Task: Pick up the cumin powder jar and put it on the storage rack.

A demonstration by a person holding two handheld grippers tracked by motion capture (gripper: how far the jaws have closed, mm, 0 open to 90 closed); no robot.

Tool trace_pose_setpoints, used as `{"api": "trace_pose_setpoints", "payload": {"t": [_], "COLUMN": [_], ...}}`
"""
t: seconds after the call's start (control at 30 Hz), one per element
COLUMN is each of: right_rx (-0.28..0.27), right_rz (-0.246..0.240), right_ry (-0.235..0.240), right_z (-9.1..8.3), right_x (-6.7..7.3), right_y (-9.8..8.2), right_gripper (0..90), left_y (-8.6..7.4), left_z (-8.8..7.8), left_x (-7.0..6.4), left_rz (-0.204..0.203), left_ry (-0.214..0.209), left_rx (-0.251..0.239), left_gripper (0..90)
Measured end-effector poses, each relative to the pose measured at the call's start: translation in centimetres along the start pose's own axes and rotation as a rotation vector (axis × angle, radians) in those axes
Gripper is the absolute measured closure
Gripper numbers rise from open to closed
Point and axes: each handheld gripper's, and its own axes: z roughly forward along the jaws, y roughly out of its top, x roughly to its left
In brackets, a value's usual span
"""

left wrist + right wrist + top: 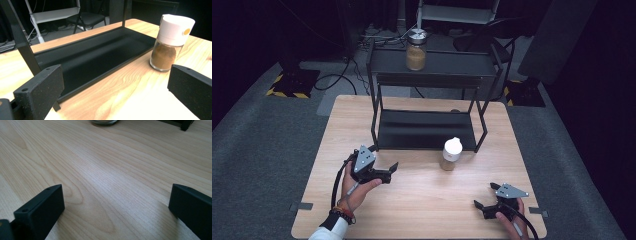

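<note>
On the tabletop [422, 200], before the black rack [427, 130], stands the spice jar [451, 154]. My left hand-held gripper [388, 170], jaws apart, faces it; I'd approach level, gripping probably below the cap. My right hand-held gripper [484, 197] idles, jaws apart.

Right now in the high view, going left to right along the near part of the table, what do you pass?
left gripper held open → spice jar with the white cap standing on the table just in front of the black rack → right gripper, also open.
</note>
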Motion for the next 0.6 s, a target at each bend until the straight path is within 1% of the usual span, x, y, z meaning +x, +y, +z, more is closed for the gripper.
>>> {"api": "trace_pose_setpoints", "payload": {"t": [0.03, 0.23, 0.4, 0.5, 0.53, 0.6], "right_rx": [0.000, 0.000, 0.000, 0.000, 0.000, 0.000], "right_rz": [0.000, 0.000, 0.000, 0.000, 0.000, 0.000], "right_ry": [0.000, 0.000, 0.000, 0.000, 0.000, 0.000], "right_z": [0.0, 0.0, 0.0, 0.0, 0.0, 0.0], "right_x": [0.0, 0.0, 0.0, 0.0, 0.0, 0.0], "right_y": [0.0, 0.0, 0.0, 0.0, 0.0, 0.0], "right_gripper": [0.0, 0.0, 0.0, 0.0, 0.0, 0.0], "left_y": [-0.3, -1.6, -2.5, -3.2, -3.3, -3.4], "left_z": [0.0, 0.1, 0.3, 0.4, 0.4, 0.5], "left_x": [-0.1, -0.1, -0.4, -0.5, -0.5, -0.7], "left_rz": [-0.001, -0.010, -0.002, -0.011, -0.005, 0.000], "left_ry": [0.004, -0.008, -0.014, -0.019, -0.023, -0.017], "left_rx": [0.002, 0.030, 0.059, 0.071, 0.085, 0.100], "left_gripper": [0.4, 0.4, 0.4, 0.4, 0.4, 0.4]}}
